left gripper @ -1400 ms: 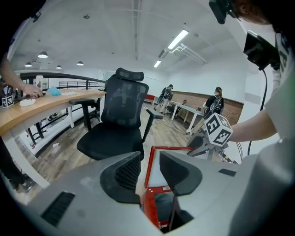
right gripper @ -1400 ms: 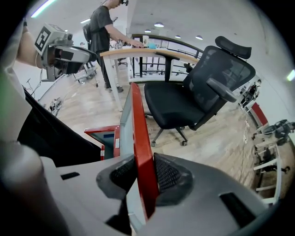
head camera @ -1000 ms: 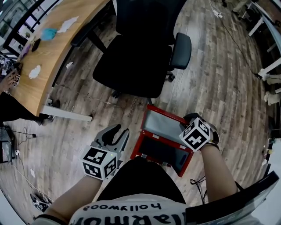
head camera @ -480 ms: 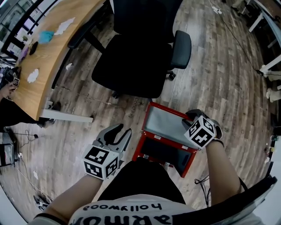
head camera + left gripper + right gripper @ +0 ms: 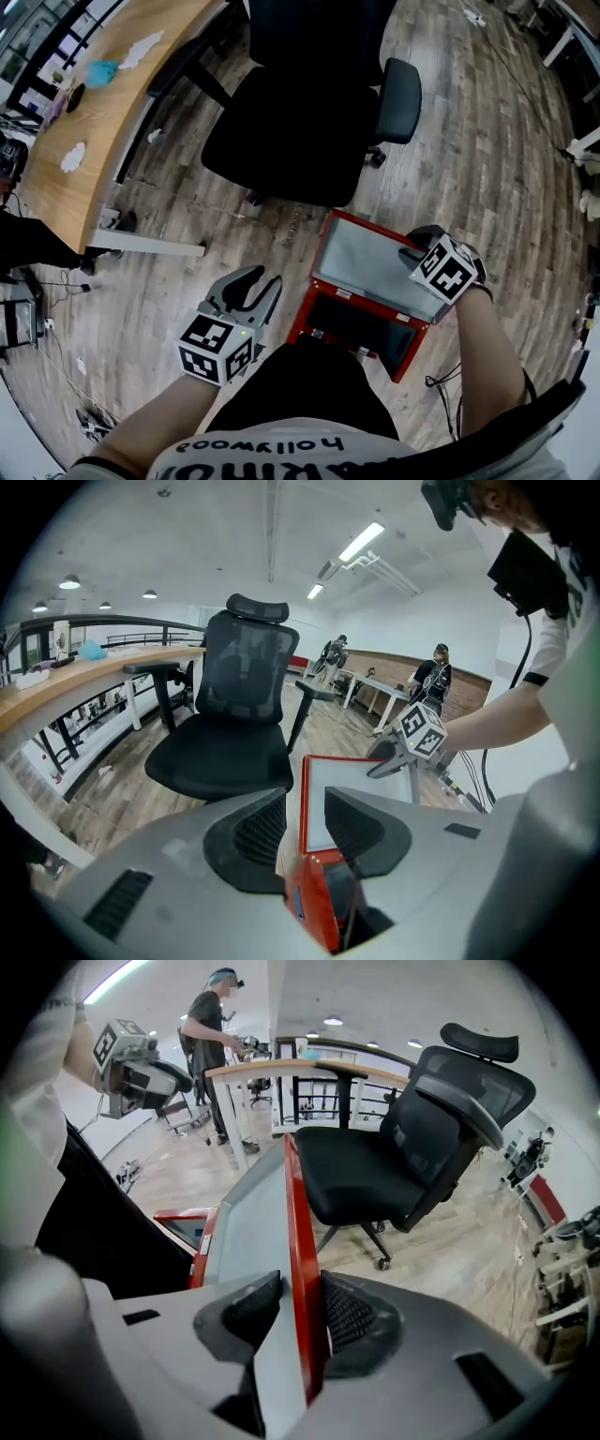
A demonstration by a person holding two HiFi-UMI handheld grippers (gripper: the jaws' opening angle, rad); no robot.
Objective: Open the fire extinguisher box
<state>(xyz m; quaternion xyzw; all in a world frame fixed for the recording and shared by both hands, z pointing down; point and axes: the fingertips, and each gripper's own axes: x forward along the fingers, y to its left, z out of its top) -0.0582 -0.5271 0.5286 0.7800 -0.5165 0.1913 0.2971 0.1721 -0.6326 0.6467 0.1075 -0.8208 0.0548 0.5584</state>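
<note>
Red box lid (image 5: 255, 1222) between just-widening jaws of right tongs (image 5: 298, 1285).

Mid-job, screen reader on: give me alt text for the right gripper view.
The right gripper straddles the red-rimmed edge of the box lid, its pads against both faces though the jaws have just been opening. Beyond stand a black office chair and, upper left, the left gripper.

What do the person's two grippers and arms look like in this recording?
The left gripper and right gripper are light grey moulded shells with dark ribbed pads inside the jaws. Each carries a white cube printed with black square markers. The arms are bare below a white shirt with dark lettering. The right gripper's jaws have just been opening, the red box lid between them.
</note>
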